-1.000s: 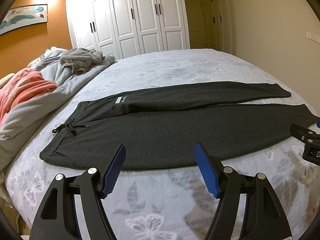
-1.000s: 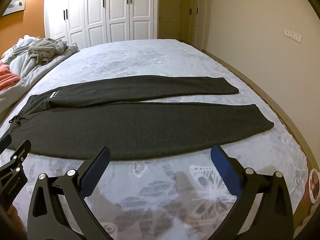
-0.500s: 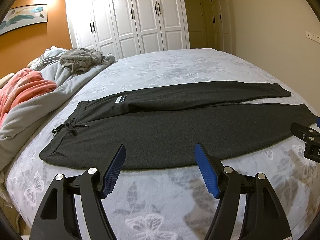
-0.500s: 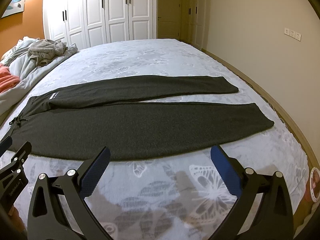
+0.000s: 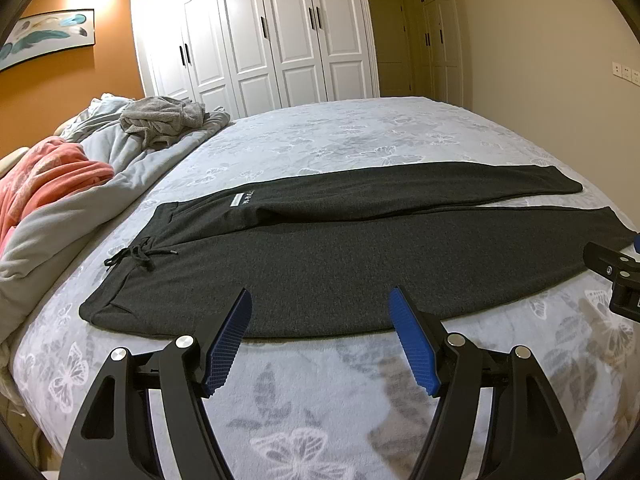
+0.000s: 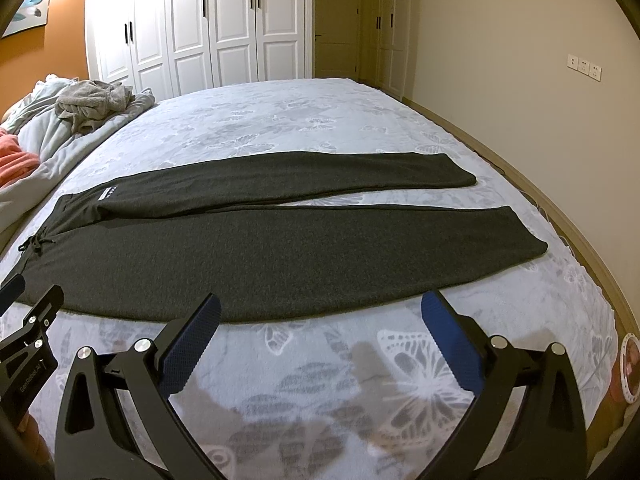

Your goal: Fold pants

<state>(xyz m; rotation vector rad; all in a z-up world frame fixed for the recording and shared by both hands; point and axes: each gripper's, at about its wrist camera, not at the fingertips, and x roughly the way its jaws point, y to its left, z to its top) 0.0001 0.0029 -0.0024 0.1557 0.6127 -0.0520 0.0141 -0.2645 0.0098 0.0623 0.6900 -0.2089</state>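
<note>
Dark grey pants (image 5: 340, 256) (image 6: 280, 252) lie flat across the bed, waistband and drawstring (image 5: 138, 256) to the left, both legs stretched to the right with a narrow gap between them. My left gripper (image 5: 320, 300) hovers over the near edge of the pants at the thigh, open, nothing between its blue pads. My right gripper (image 6: 320, 304) hovers over the near edge of the near leg, open and empty. Each gripper shows at the edge of the other's view.
The bed (image 5: 340, 420) has a pale butterfly-print cover. Heaped at the left are a grey quilt (image 5: 100, 184), an orange blanket (image 5: 48, 176) and crumpled grey clothes (image 5: 164, 118). White wardrobes (image 5: 272, 40) stand behind; the bed's right edge (image 6: 588, 280) drops off by the wall.
</note>
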